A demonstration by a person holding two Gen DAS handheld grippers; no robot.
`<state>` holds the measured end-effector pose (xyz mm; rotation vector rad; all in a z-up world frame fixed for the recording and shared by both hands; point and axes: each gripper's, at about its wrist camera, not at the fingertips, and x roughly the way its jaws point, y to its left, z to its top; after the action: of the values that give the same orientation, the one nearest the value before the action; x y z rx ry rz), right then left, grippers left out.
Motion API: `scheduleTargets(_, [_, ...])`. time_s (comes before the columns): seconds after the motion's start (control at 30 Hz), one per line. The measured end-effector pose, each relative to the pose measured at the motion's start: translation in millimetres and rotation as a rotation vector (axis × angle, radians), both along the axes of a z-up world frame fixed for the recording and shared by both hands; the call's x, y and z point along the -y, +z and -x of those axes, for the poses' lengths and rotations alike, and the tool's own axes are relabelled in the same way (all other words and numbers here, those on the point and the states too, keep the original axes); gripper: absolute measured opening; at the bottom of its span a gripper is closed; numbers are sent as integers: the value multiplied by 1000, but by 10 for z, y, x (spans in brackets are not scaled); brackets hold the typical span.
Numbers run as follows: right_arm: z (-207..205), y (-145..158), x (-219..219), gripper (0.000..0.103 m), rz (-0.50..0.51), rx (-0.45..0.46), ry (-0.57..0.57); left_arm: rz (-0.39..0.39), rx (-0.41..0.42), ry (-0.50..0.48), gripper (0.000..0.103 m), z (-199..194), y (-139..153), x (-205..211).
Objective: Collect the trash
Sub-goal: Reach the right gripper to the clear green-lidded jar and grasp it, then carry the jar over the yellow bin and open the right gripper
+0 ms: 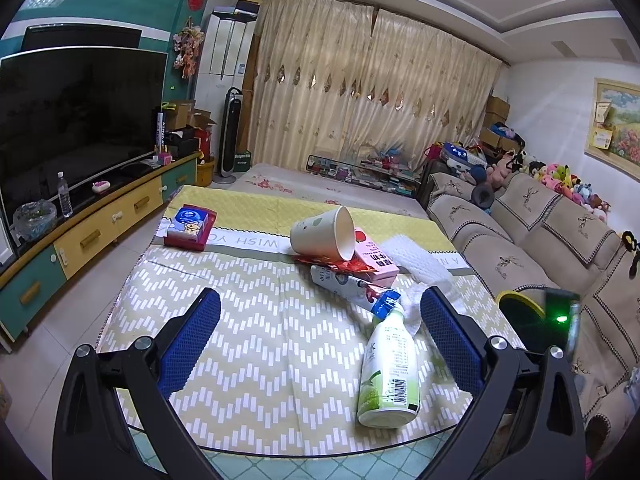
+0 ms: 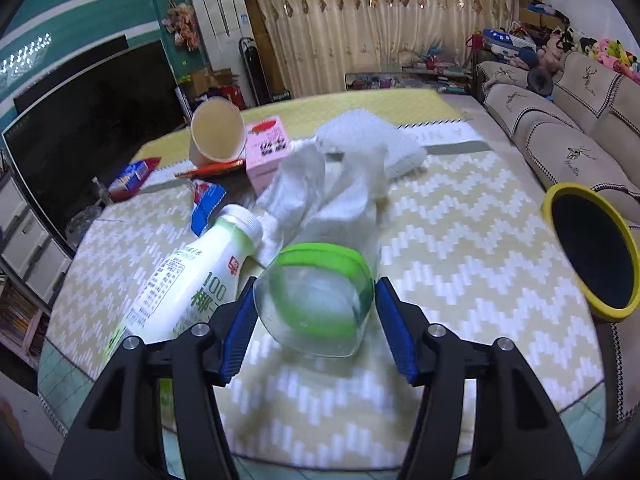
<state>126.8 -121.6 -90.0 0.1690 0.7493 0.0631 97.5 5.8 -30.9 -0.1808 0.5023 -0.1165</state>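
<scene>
Right wrist: right claw (image 2: 316,320) low, level, straddling clear bottle (image 2: 316,300).

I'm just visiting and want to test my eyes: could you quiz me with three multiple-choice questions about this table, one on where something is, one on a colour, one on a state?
1. Where is the paper cup?
A. On its side, propped on the pink carton
B. Upright at the table's near edge
C. Inside the bin

2. What colour is the rim of the bin?
A. Red
B. Yellow
C. White

3. What is the right gripper doing?
A. Wide open over bare cloth
B. Holding the white bottle
C. Its fingers sit either side of a clear bottle with a green band

Answers:
1 A: its open mouth faces sideways and it leans on the carton.
2 B: a yellow ring surrounds the dark opening.
3 C: the blue pads flank the clear bottle, while the white bottle lies beside it.
</scene>
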Motion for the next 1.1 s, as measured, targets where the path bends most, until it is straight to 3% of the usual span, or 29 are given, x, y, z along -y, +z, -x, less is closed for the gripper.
scheduleTargets(0.33, [350,181,500,53,-70,20,1,-11,-19,-24,98,-87,-20,204])
scheduleTargets(0.7, [420,234,932,53,-121,45,-40,-46,-55,-83,98,-246,-84,539])
scheduleTargets(0.93, [343,368,1726,53,-100,120,-281,-60,-91,-101,98,-383,-179,629])
scheduleTargets(1.1, [192,279,2293,53,-55,115,-447,-72,-124,-114,98,-488,-284,727])
